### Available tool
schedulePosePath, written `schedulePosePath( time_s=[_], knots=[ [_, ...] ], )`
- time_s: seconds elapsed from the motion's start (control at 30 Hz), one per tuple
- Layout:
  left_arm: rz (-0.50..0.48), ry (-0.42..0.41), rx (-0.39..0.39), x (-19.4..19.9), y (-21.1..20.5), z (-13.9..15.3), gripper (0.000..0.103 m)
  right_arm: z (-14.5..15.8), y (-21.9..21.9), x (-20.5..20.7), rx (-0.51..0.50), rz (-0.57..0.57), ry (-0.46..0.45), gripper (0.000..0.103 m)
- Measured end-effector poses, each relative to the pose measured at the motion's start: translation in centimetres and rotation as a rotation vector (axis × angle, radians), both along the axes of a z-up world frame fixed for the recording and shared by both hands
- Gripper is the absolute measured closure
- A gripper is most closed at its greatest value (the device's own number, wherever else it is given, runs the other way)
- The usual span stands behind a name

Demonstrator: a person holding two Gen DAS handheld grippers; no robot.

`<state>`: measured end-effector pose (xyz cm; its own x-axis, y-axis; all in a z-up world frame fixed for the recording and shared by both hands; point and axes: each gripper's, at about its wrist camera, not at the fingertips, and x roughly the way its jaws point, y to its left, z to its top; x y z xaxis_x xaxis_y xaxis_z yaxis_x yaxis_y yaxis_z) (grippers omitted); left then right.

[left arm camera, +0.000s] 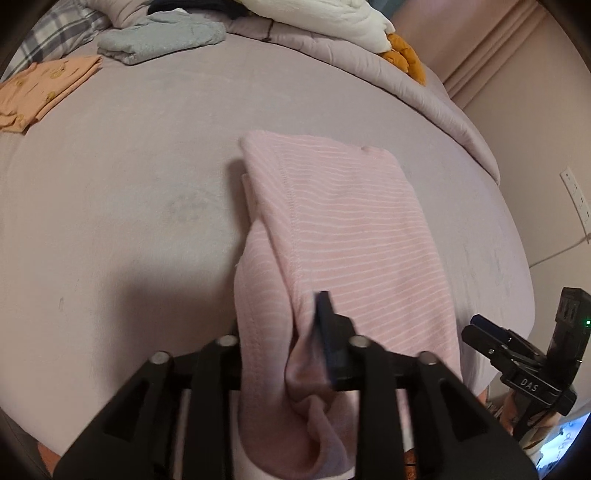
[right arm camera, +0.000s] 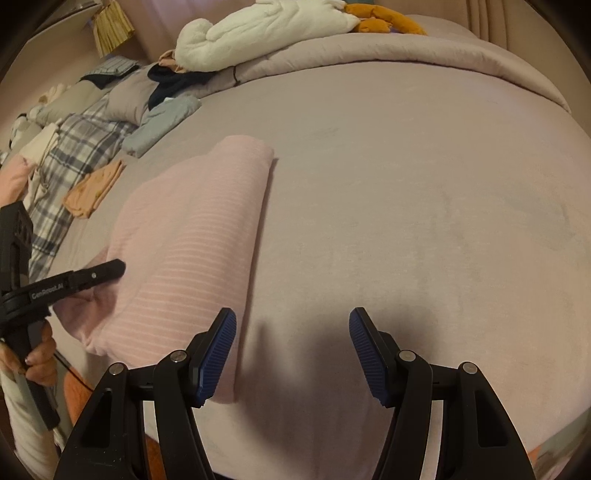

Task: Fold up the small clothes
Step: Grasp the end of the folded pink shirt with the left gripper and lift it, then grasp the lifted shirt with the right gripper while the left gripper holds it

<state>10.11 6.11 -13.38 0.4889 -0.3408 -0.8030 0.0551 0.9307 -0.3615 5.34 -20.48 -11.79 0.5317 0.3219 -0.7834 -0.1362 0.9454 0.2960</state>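
A pink striped garment [left arm camera: 343, 221] lies partly folded on the mauve bed sheet [left arm camera: 129, 184]. My left gripper [left arm camera: 306, 332] is shut on the garment's near edge, cloth bunched between its fingers and draped over the frame. In the right wrist view the same garment [right arm camera: 192, 236] lies to the left, with the left gripper [right arm camera: 110, 269] clamped on its near left corner. My right gripper [right arm camera: 291, 343] is open and empty, just right of the garment's near edge, low over the sheet. It also shows in the left wrist view [left arm camera: 487, 328].
A folded orange garment [left arm camera: 40, 92] and a folded grey-blue garment [left arm camera: 162, 37] lie at the far left. A white plush [right arm camera: 266, 26], rolled duvet [right arm camera: 424, 62] and plaid pillow [right arm camera: 74, 155] lie at the back. The bed edge is near.
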Motion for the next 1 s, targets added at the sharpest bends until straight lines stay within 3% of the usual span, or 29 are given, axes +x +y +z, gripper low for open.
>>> schedulePosePath(
  time_s=[0.03,0.1,0.2,0.33,0.57,0.73,0.8,0.9,1.0],
  knots=[
    [0.009,-0.004,-0.003,-0.2,0.2,0.1,0.058,0.0,0.1,0.1,0.007,0.002,0.000,0.039],
    [0.018,-0.017,-0.009,-0.8,0.5,0.3,0.034,0.1,0.3,0.2,0.023,0.010,-0.001,0.034],
    [0.018,-0.009,-0.051,-1.3,1.1,0.0,0.026,0.3,0.7,0.4,0.047,0.016,-0.004,0.026],
    [-0.007,0.045,-0.144,-1.8,1.0,-1.4,0.024,0.2,1.8,1.1,0.079,0.040,0.003,0.026],
    [-0.046,0.067,-0.159,-1.7,-0.6,-2.6,0.022,-0.7,3.9,2.3,0.137,0.086,0.040,0.026],
    [-0.066,0.068,-0.156,-0.9,-1.6,-2.8,0.024,-1.5,4.7,3.2,0.151,0.095,0.069,0.026],
    [-0.078,0.065,-0.156,-0.6,-2.2,-2.8,0.039,-2.0,4.9,3.5,0.169,0.100,0.084,0.026],
    [-0.067,0.076,-0.154,-0.3,-2.6,-3.1,0.048,-2.4,5.3,3.7,0.175,0.116,0.077,0.027],
    [-0.062,0.074,-0.134,-0.4,-3.1,-2.8,0.061,-2.5,5.7,3.9,0.196,0.141,0.070,0.045]
  ],
)
